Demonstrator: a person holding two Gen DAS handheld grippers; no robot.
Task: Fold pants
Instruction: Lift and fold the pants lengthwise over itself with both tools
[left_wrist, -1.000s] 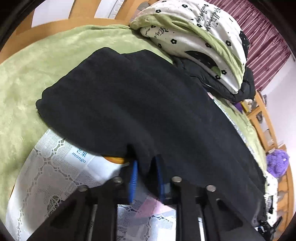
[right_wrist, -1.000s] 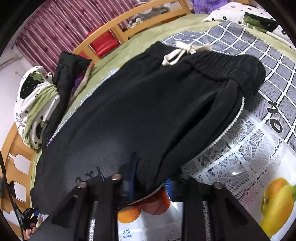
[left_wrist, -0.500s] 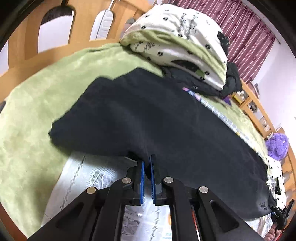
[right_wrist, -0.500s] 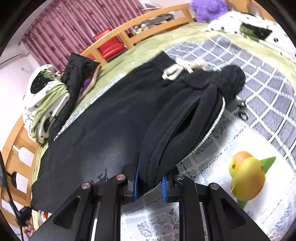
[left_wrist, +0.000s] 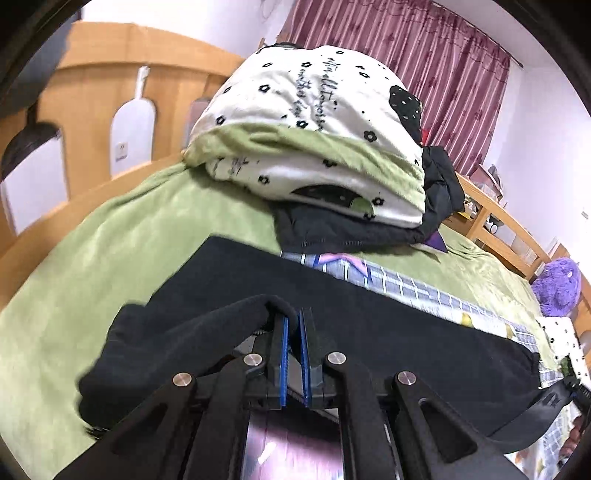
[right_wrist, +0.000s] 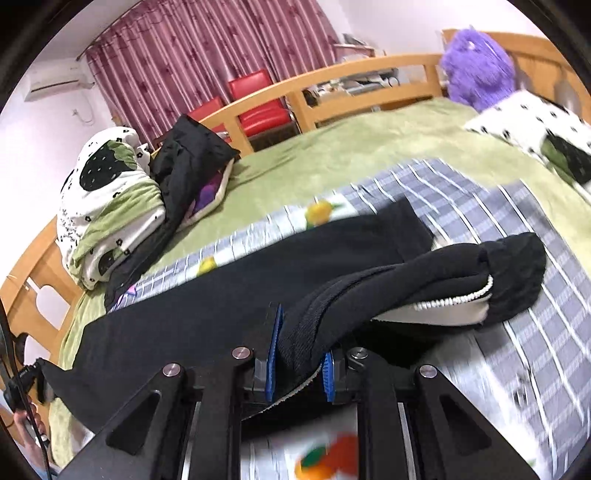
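Observation:
Black pants lie lengthwise across a checked cloth on a green bed. My left gripper is shut on the near edge of the leg end and holds it lifted off the bed. My right gripper is shut on the thick near edge by the waistband, lifted too, with the pocket lining's white trim showing. The far half of the pants rests flat.
A folded white-and-green quilt sits on a black jacket at the bed's far side. A wooden bed rail, red chairs, a purple plush toy and the checked fruit-print cloth surround the pants.
Both grippers have lifted the near edge of the pants up off the cloth and carried it toward the far side. The left jaws have closed tight on the fabric.

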